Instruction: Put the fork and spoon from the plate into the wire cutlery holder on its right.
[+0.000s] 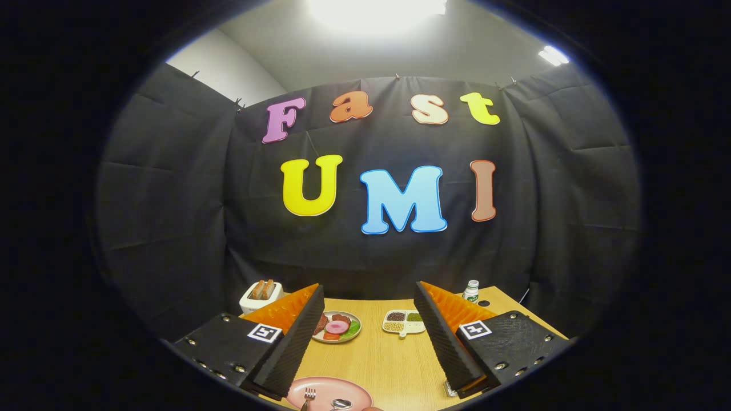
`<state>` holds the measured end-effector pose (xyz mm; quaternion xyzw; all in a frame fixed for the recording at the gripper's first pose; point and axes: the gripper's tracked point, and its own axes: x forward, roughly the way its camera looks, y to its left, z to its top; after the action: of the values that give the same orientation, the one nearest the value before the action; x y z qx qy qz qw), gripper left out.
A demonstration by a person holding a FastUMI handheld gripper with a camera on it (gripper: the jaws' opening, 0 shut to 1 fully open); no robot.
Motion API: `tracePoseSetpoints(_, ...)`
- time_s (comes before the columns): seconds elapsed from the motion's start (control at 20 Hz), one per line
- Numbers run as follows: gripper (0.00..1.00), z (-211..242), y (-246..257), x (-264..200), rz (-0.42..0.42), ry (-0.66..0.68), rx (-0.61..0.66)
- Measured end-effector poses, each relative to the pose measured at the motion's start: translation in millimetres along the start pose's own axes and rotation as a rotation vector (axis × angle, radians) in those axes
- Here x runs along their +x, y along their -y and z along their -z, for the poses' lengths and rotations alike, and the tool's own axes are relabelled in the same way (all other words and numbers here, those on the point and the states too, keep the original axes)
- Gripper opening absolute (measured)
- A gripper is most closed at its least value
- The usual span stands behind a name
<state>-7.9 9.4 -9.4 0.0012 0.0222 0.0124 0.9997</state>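
The fork [309,397] and the spoon [341,404] lie side by side on the pink plate [328,390], fork to the left of the spoon; only their head ends are visible; the plate rests on the wooden worktop [388,365] at its near edge, between and below the two fingers. The hand-held gripper [370,342] is spread wide, its fingers well apart and pinching nothing; it hangs above the worktop, clear of the plate. A small metal part [450,390] shows just beside the right finger's base; whether it belongs to the wire cutlery holder cannot be told. Beyond the fingers stand a plate of food [341,327], a divided dish of grains [404,322], a toaster holding bread [261,295] and a small bottle [471,291].
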Motion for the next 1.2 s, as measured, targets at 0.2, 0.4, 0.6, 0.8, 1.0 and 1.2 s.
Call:
tracePoseSetpoints(0.2, 0.97, 11.8, -4.6, -4.2, -0.015, -0.034, -0.007)
tracePoseSetpoints(0.4, 0.97, 40.9, -11.3, -2.5, -0.045, -0.13, -0.003)
tracePoseSetpoints(0.6, 0.86, 110.6, -27.8, 1.1, -0.109, -0.362, 0.026)
tracePoseSetpoints(0.8, 0.77, 190.7, -46.8, -9.1, -0.167, -0.63, 0.039)
tracePoseSetpoints(1.0, 0.78, 261.4, -64.2, -33.2, -0.214, -0.875, 0.096)
tracePoseSetpoints(1.2, 0.8, 317.4, -72.1, -54.0, -0.209, -1.079, 0.15)
